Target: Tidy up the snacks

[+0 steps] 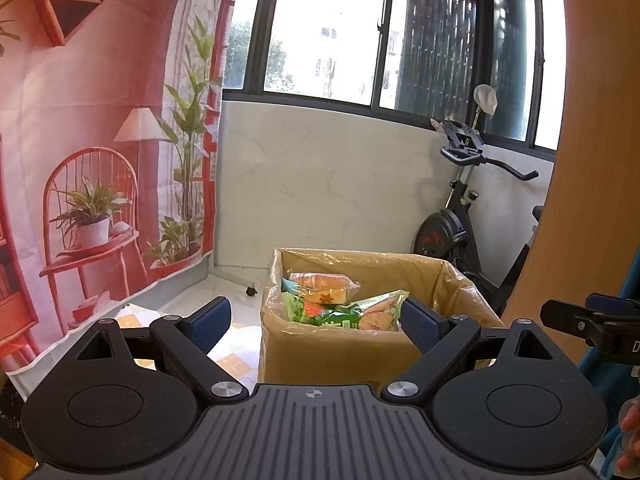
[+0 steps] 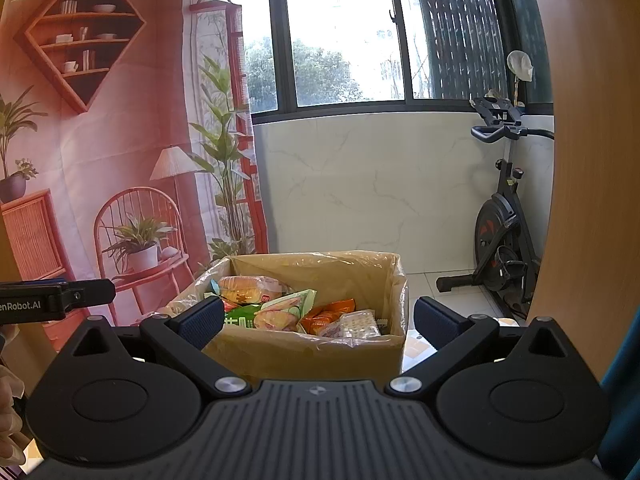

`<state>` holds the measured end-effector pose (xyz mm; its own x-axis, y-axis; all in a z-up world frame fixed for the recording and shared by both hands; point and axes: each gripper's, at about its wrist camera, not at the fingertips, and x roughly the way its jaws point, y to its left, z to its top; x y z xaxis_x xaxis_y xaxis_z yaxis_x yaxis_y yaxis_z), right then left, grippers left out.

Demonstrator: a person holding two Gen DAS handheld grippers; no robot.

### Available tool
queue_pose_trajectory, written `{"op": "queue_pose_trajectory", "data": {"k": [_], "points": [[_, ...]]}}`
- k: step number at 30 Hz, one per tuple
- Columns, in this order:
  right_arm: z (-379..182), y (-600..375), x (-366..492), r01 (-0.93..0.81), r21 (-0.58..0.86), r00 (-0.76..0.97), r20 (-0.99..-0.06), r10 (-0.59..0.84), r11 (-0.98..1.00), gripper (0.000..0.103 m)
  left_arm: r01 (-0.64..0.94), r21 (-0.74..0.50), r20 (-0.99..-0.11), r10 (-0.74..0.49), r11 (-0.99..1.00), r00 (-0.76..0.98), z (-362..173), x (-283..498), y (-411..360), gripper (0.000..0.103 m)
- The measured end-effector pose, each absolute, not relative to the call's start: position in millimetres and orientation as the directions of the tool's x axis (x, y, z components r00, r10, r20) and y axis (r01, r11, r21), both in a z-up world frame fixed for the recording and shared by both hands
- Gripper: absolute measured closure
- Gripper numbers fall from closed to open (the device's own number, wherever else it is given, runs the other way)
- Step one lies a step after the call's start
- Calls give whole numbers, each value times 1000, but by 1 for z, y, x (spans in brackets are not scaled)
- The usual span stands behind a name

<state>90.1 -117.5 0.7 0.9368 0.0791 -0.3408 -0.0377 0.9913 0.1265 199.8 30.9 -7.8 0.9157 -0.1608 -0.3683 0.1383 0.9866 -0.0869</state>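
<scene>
Holding both tongs level in front of the cardboard box [image 2: 312, 354], we note the left tongs [image 1: 316, 322] and right tongs [image 2: 318, 320] spread wide, gripping nothing. Inside the box lie a bread packet [image 2: 250, 288], a green snack bag [image 2: 264, 314], an orange packet [image 2: 328, 314] and a clear cracker pack [image 2: 358, 326]. We judge sorting barely begun; everything remains in the box.
</scene>
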Motion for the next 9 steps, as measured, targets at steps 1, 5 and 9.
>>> {"op": "queue_pose_trajectory", "data": {"k": [1,5,9], "points": [[1,-117,90,-37,126,937,-341,79,991,0,138,-87,-367,-161,987,916,-8,199,30,10],[0,-118,89,-36,127,936,-344,78,991,0,139,-87,-368,-162,986,916,-9,199,31,10],[0,-119,89,-33,126,936,-345,75,991,0,136,-87,-369,-159,987,916,-8,199,31,10]]}}
